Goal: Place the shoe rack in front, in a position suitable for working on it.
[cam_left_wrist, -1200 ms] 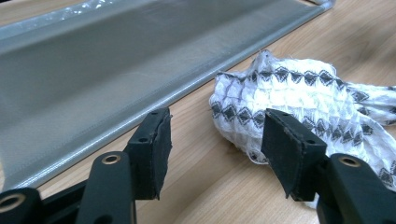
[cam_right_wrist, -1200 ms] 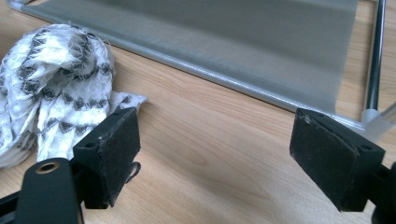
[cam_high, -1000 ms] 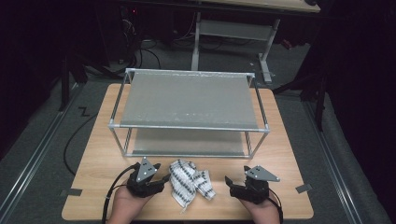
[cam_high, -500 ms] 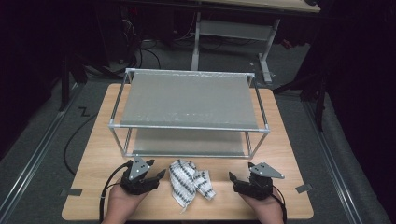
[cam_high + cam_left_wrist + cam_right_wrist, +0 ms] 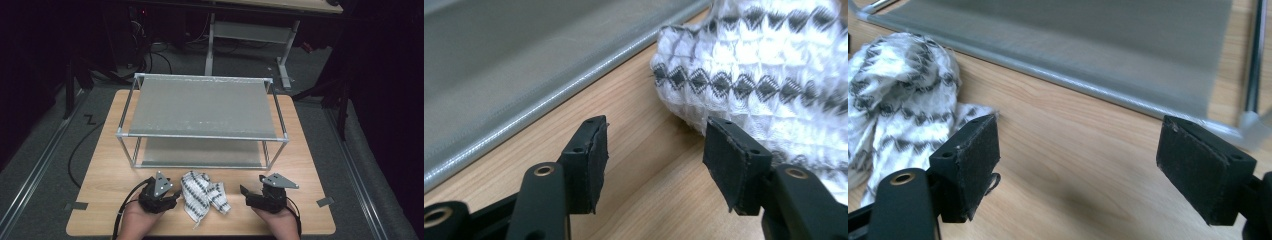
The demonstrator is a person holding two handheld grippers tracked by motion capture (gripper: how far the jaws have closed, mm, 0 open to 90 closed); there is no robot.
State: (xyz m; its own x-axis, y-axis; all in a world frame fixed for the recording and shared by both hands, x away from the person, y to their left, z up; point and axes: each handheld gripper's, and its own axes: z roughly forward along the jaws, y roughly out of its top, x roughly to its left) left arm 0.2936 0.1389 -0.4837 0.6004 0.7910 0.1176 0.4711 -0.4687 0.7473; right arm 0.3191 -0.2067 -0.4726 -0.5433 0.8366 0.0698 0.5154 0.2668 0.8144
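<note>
Evidently the crumpled patterned cloth (image 5: 204,199) lies on the bench (image 5: 105,180) between both tools, in front of the wire shelf rack (image 5: 202,120). With jaws just widened and nothing between them, the left tool (image 5: 176,195) sits at the cloth's nine o'clock; the right tool (image 5: 243,194), also spread, at three. Pinch a clear edge fold low against the wood, not the bunched middle.

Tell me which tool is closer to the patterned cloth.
The left tool: its tips nearly meet the cloth, with one pad at the cloth's edge. The right tool stands farther off across bare table.
</note>
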